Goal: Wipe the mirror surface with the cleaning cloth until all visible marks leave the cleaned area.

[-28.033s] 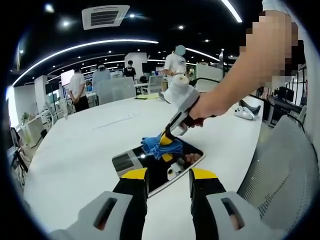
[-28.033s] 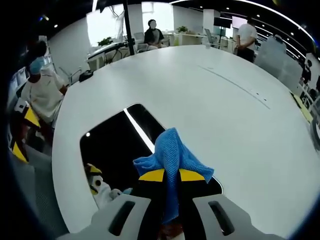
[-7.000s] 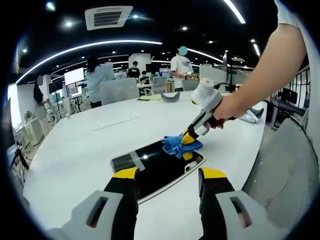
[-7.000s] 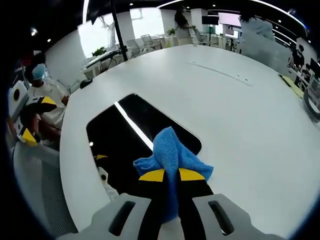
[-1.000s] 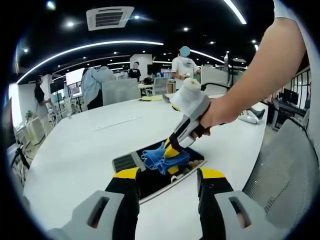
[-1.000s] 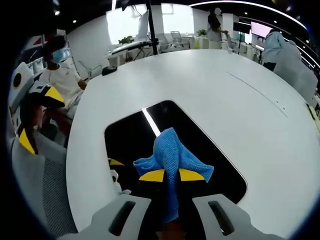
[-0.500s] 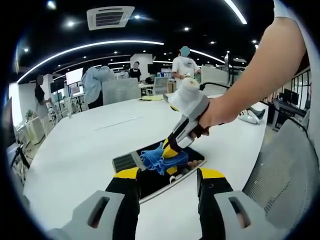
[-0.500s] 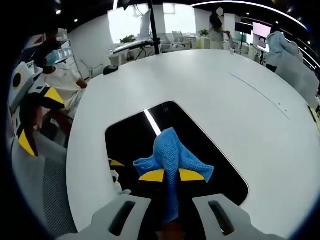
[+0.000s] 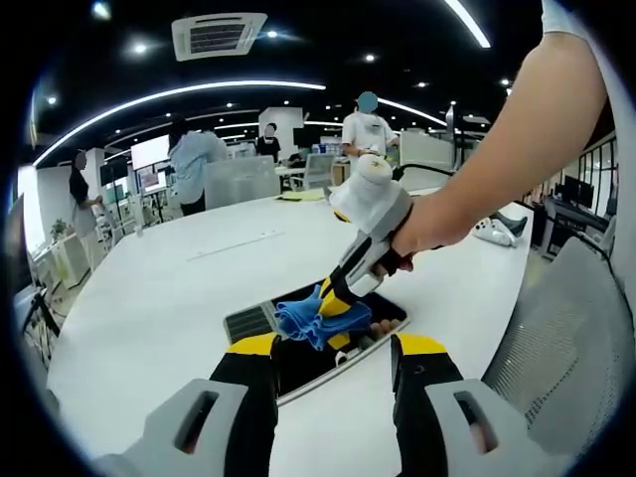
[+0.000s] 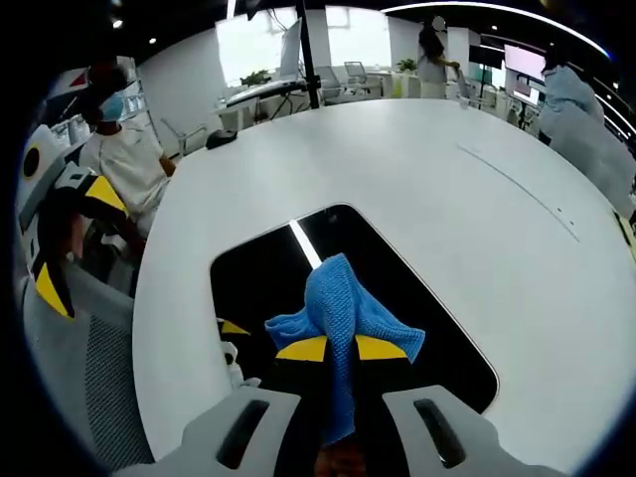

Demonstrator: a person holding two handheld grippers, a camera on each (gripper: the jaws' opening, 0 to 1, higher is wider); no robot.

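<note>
A dark rectangular mirror (image 9: 303, 360) lies flat on the white table (image 9: 149, 298). The blue cleaning cloth (image 9: 316, 320) rests bunched on the glass, with my right gripper (image 9: 333, 300) shut on it and held by a hand coming in from the right. In the right gripper view the cloth (image 10: 343, 298) sticks out of the shut right gripper (image 10: 340, 348) over the middle of the mirror (image 10: 268, 288). My left gripper (image 9: 336, 348) hangs open and holds nothing, just short of the mirror's near edge. It appears again at the left as the left gripper (image 10: 75, 238).
A grey mesh chair (image 9: 561, 328) stands at the table's right edge, seen also as the chair (image 10: 84, 383). A white device (image 9: 489, 224) lies farther along the table. Several people stand at the far side. A masked person (image 10: 119, 154) sits beside the table.
The right gripper has slid the cloth a little further over the mirror, toward its left end as seen from the left gripper. The left gripper has held still and open.
</note>
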